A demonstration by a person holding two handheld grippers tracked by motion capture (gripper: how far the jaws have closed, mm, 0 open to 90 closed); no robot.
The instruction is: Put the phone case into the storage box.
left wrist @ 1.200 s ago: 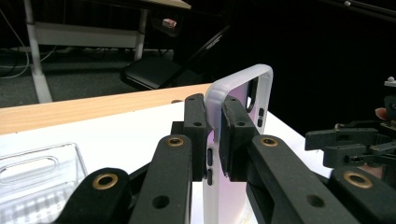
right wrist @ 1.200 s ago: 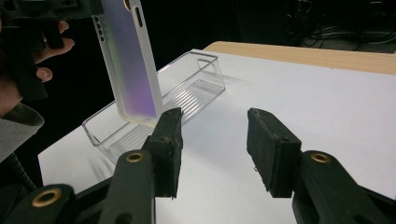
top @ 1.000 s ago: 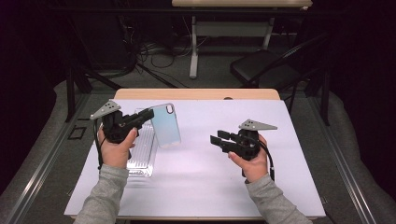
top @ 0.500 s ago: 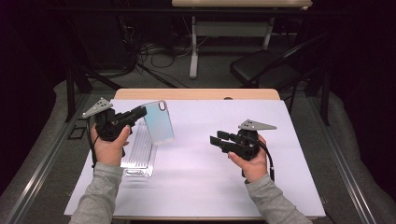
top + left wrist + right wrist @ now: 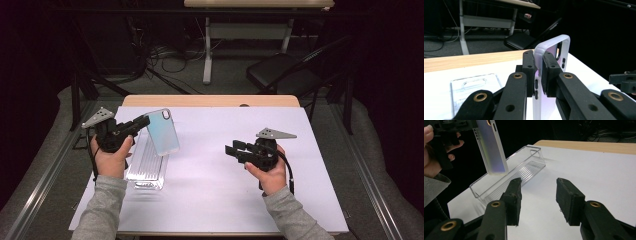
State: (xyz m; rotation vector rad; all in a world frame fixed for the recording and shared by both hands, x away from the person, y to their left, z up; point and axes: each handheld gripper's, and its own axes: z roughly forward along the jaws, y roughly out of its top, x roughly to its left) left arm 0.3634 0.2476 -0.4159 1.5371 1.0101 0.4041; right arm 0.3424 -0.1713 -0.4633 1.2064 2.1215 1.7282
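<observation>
Left gripper point(image 5: 142, 121) clamped on the phone case point(image 5: 163, 132) at one long edge, pads either side of the rim by the side buttons. Case held in the air, tilted, over the far end of the clear tray point(image 5: 146, 165); not touching it. Tray lies flat near the table's point(image 5: 310, 200) left edge, long axis running front to back. Right gripper point(image 5: 231, 149) over the right half of the table, jaws partly apart, nothing between them, pointing toward the tray. White sheet covers the table; bare wood strip along the far edge.
</observation>
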